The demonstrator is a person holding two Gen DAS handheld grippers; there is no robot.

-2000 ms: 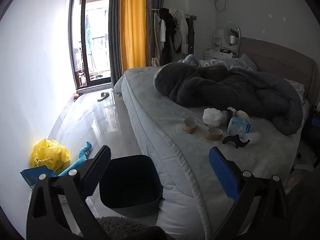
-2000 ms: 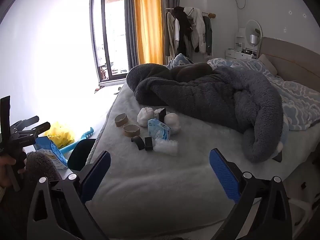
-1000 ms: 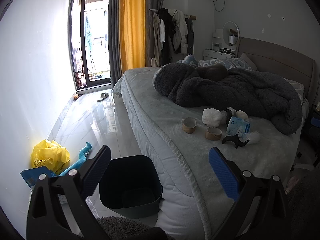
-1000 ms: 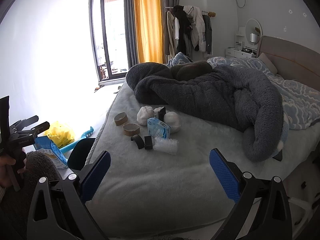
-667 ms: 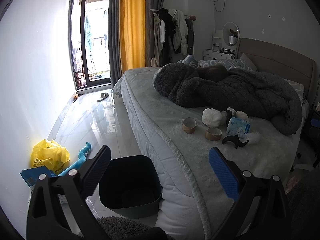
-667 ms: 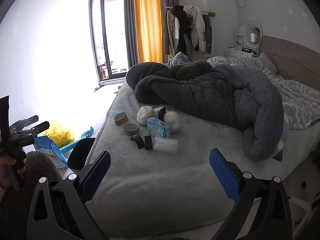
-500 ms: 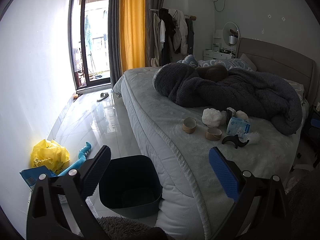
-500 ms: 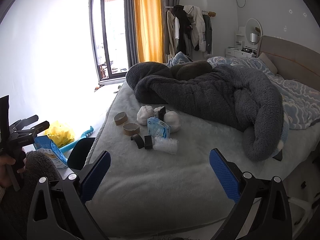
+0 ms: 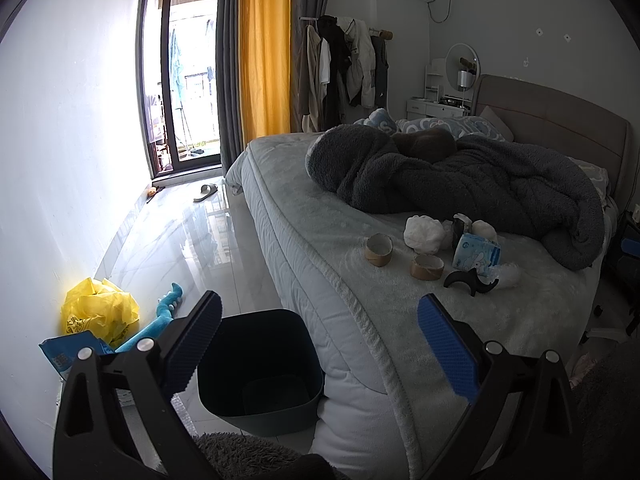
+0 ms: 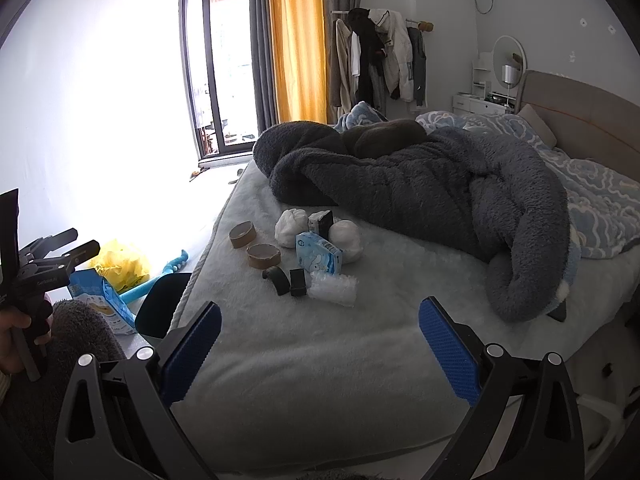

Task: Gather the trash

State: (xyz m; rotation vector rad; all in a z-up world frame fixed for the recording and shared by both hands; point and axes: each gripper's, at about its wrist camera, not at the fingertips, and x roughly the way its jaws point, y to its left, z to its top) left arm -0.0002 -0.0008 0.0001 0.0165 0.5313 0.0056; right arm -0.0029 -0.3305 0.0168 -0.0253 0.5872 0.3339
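Most of both views is taken up by the bed (image 10: 320, 360), its pale fleece cover bare toward the foot, with a dark grey blanket (image 10: 440, 192) heaped across the middle. Beside the bed, on the floor at its near corner, stands a dark bin (image 9: 260, 364) (open-topped, and nothing clearly visible inside).

On the bed, just in front of the blanket, lies the trash in a loose cluster: two white crumpled wads (image 10: 292, 226) flanking a small dark box (image 10: 321, 222), a blue tissue pack (image 10: 319, 258), two cardboard tape cores (image 10: 263, 255), a clear bubbly wrapper (image 10: 334, 288) and two small black pieces (image 10: 277, 278), possibly plastic clips.

On the floor beyond the bin, against the wall, sit a yellow bag (image 9: 98, 312) and a blue toy (image 9: 164, 312).

Nearer than the bed, the left gripper (image 9: 320, 344) and right gripper (image 10: 320, 344) each hover with jaws spread wide, holding nothing, well short of the cluster.
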